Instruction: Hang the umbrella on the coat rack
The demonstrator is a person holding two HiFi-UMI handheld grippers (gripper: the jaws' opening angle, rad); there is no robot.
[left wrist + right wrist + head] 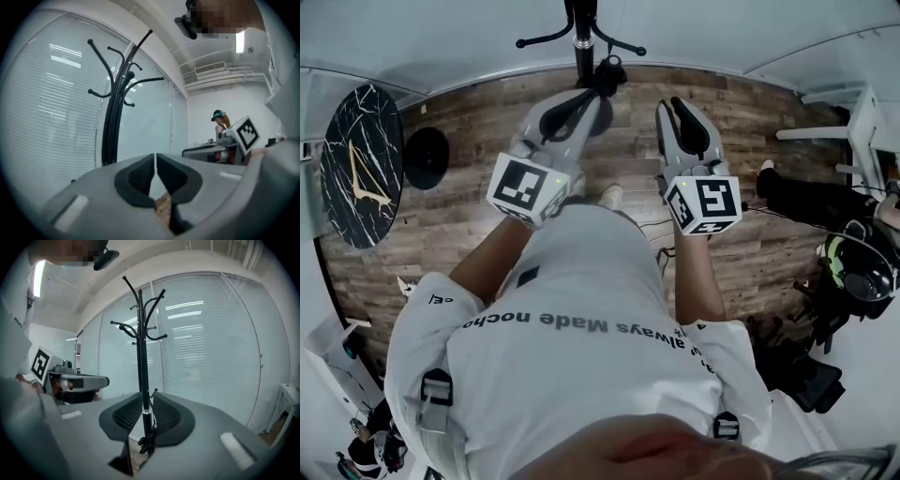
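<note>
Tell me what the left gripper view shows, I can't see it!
A black coat rack stands before window blinds. Up close, the left gripper has its jaws together, empty. A person stands far off at right.

Bright, even light from the blinds (pixel 211 333) and a ceiling lamp (pixel 240 41); fisheye edges curve and darken.
</note>
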